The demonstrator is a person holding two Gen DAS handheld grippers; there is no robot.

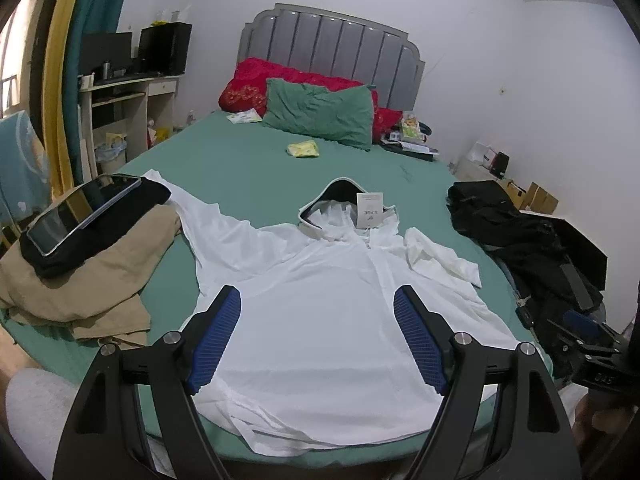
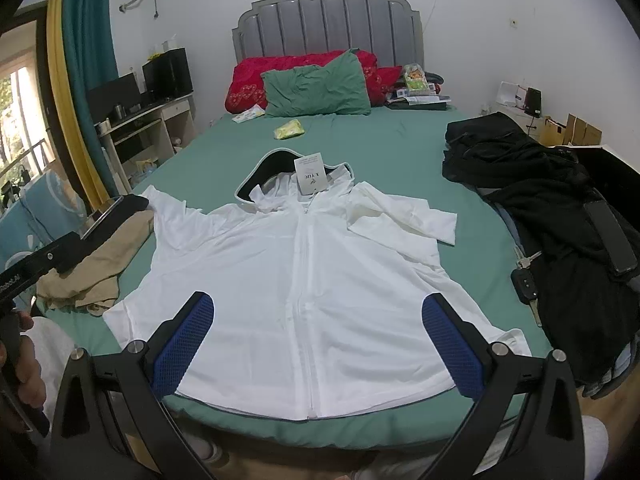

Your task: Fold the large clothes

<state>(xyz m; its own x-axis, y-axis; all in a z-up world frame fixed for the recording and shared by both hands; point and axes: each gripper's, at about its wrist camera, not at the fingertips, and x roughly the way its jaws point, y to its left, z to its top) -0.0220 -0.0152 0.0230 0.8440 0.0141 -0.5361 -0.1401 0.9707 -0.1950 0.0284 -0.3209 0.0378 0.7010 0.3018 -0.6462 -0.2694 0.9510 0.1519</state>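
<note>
A white zip-up hooded jacket (image 1: 320, 300) (image 2: 304, 280) lies flat, front up, on the green bed, its hood with a paper tag (image 2: 310, 178) pointing at the headboard. Its right sleeve (image 2: 404, 216) is folded in over the chest; the left sleeve (image 2: 176, 216) stretches toward the tan pile. My left gripper (image 1: 318, 300) hovers open above the jacket's lower part, holding nothing. My right gripper (image 2: 318, 312) also stands open over the hem, blue pads (image 2: 452, 348) wide apart and empty.
A tan garment (image 1: 80, 280) with black cloth and a tablet (image 1: 80, 212) lies at the bed's left edge. Black clothes (image 2: 540, 200), keys (image 2: 526, 276) and a phone sit on the right. Pillows (image 2: 316, 88) and a yellow packet (image 2: 289, 129) lie near the headboard.
</note>
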